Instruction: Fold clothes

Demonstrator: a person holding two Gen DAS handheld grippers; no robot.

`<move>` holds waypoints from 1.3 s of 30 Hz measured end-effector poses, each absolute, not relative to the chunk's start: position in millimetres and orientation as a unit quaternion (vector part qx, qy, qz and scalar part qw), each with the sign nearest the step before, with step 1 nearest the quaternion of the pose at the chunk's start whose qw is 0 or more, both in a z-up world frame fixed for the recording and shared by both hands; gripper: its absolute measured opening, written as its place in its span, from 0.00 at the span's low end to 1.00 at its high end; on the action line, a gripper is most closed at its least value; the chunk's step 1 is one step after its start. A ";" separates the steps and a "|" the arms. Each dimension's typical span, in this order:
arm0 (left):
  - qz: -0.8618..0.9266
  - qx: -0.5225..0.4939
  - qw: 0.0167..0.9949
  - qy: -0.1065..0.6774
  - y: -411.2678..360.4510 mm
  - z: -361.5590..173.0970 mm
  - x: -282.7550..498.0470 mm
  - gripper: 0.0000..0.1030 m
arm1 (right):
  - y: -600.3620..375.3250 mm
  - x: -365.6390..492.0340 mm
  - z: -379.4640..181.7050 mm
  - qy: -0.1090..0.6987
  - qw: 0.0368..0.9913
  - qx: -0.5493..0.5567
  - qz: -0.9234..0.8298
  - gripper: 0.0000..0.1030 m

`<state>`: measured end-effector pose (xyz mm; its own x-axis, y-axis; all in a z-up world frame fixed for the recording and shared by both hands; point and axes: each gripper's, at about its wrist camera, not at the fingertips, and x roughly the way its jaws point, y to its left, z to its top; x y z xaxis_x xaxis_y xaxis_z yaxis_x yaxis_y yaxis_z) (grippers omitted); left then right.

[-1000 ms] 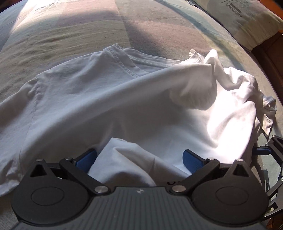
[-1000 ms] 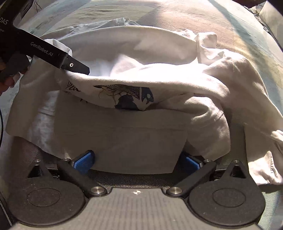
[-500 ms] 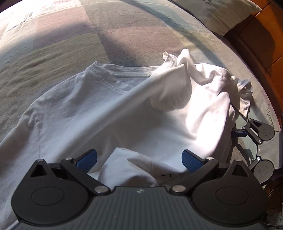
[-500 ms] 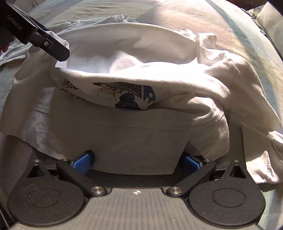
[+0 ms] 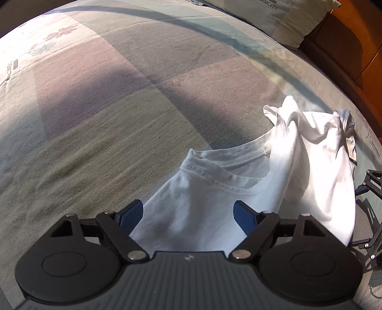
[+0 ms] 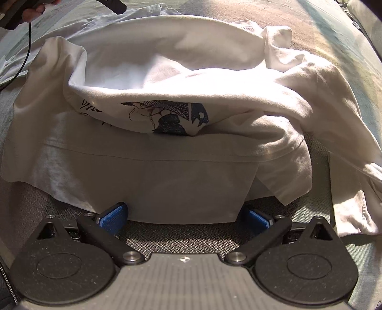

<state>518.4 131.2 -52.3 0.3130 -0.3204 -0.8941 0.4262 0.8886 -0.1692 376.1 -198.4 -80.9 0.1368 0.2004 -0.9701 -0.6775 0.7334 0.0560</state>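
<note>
Patchwork bedspread point(image 5: 124, 100) under rumpled white T-shirt point(image 6: 167, 71); pillow point(image 5: 274, 16) behind.

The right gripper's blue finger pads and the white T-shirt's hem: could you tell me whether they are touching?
Cannot tell. In the right wrist view the T-shirt hem hangs between the open right gripper, overlapping both pads.

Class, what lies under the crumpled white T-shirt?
Under the white T-shirt only the patchwork bedspread shows around its edges. Whatever lies beneath the bunched folds is covered.
</note>
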 end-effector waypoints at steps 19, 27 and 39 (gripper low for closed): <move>-0.398 -0.021 0.611 0.685 148.1 -87.5 588.0 0.87 | -200.1 374.4 -70.5 0.574 0.730 -0.184 0.321 0.99; -0.412 -0.058 0.591 0.691 143.9 -96.9 616.5 0.85 | -206.7 401.1 -16.7 0.541 0.759 -0.124 0.341 0.99; -0.427 -0.155 0.536 0.712 159.9 -118.4 608.0 0.83 | -148.5 437.6 1.7 0.474 0.786 -0.071 0.391 0.99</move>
